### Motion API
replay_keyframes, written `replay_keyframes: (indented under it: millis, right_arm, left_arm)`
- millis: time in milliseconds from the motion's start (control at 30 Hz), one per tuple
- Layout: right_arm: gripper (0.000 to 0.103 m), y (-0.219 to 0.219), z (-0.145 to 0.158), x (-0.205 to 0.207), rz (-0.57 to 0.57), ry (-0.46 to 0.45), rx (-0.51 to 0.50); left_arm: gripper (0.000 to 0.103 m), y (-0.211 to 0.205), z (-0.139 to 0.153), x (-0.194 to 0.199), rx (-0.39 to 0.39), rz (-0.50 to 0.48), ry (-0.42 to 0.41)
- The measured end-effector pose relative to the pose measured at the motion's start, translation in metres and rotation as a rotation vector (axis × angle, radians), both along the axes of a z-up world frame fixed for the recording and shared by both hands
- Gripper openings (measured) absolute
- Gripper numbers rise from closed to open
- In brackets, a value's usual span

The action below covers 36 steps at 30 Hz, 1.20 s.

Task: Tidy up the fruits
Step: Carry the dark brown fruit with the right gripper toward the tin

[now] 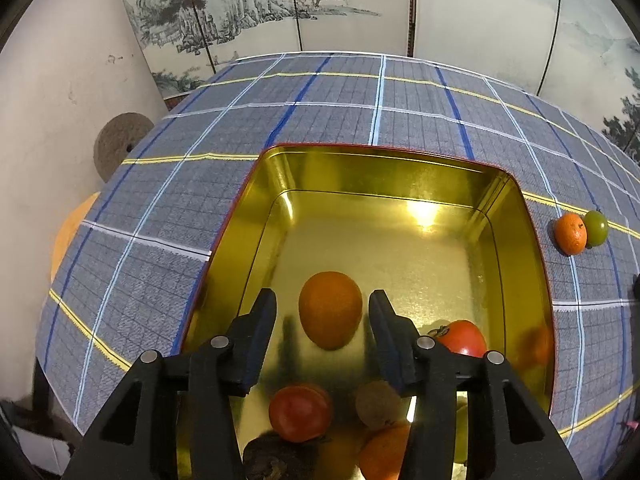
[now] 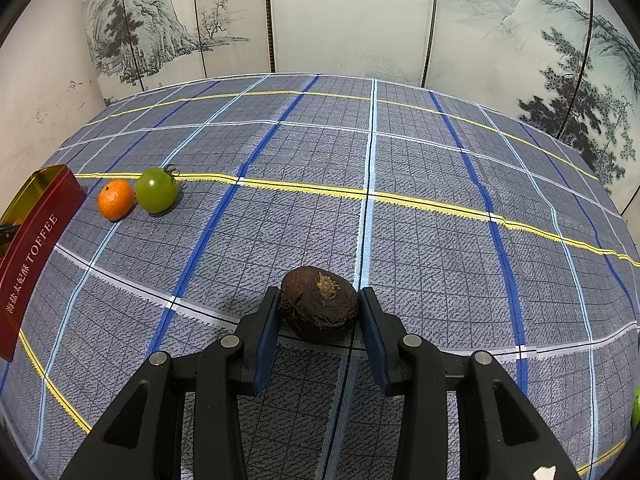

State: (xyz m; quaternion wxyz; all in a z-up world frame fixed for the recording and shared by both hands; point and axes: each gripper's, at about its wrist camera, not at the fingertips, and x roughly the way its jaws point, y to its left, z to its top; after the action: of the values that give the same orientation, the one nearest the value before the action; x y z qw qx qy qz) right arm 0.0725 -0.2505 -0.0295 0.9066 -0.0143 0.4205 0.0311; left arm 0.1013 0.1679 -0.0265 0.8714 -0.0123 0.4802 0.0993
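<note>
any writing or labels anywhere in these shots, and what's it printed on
"TOFFEE": pale capital letters running along the red outer side of the tin, seen in the right wrist view.
Chinese characters beside that word on the same red side: there, but too small and skewed to read with certainty.
Left wrist view: no writing shows; only the tin's gold inside is seen.
Fruits, checked tablecloth, painted screen: no text visible.
</note>
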Motion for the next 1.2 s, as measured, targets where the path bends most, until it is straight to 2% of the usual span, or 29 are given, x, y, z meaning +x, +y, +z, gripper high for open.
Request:
replay_keyframes:
  millis: [200,700,1200]
  right_arm:
    - [0.037,0.000,0.000,0.000,0.000,0.000,0.001]
    - [0.037,0.000,0.000,0.000,0.000,0.000,0.000]
    - [0.035,0.000,0.000,0.000,0.001,-0.001,0.000]
  left_arm:
    - [0.050,-0.002,0.008,-0.008,0.017,-0.005,-0.019]
    - [0.054,-0.021,0.031,-0.038,-0.004,-0.020,-0.084]
    - [0.062,-0.025,0.035,-0.069,-0.041,0.011,-0.102]
